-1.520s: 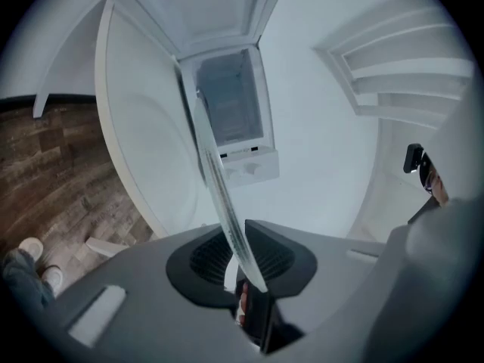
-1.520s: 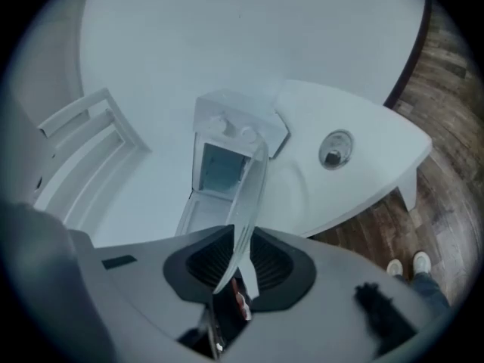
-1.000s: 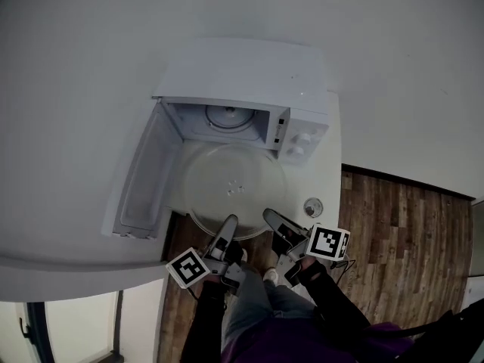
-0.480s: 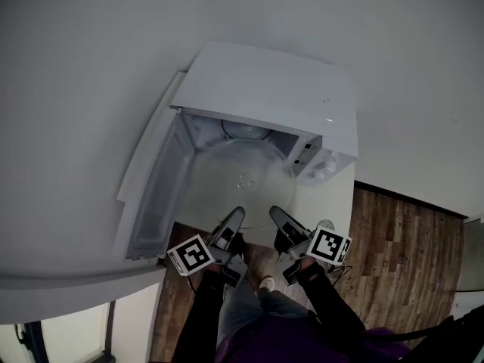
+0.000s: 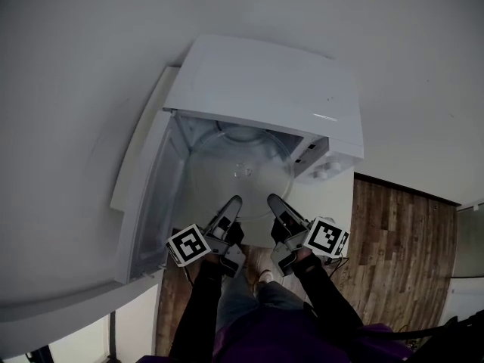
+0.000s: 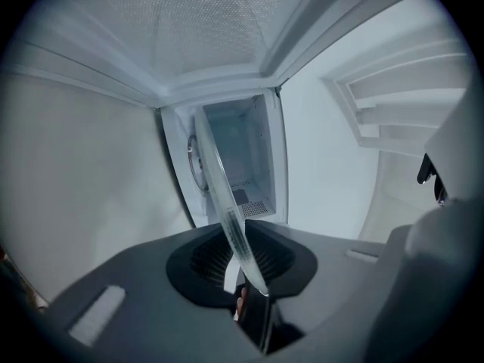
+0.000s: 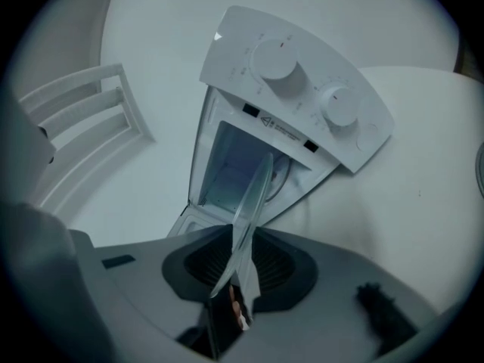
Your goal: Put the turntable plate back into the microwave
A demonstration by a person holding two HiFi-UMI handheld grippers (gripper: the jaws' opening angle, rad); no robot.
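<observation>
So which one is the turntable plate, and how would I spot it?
Find the white microwave, its door swung open at the left. In its mouth is the turntable plate, gripped at its near rim by the left gripper and the right gripper. It is the only clear glass disc; the microwave round it is opaque white.

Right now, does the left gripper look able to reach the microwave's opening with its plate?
Likely yes: the door hangs wide open, nothing stands before the opening, and the plate in the left gripper's jaws already reaches into it.
</observation>
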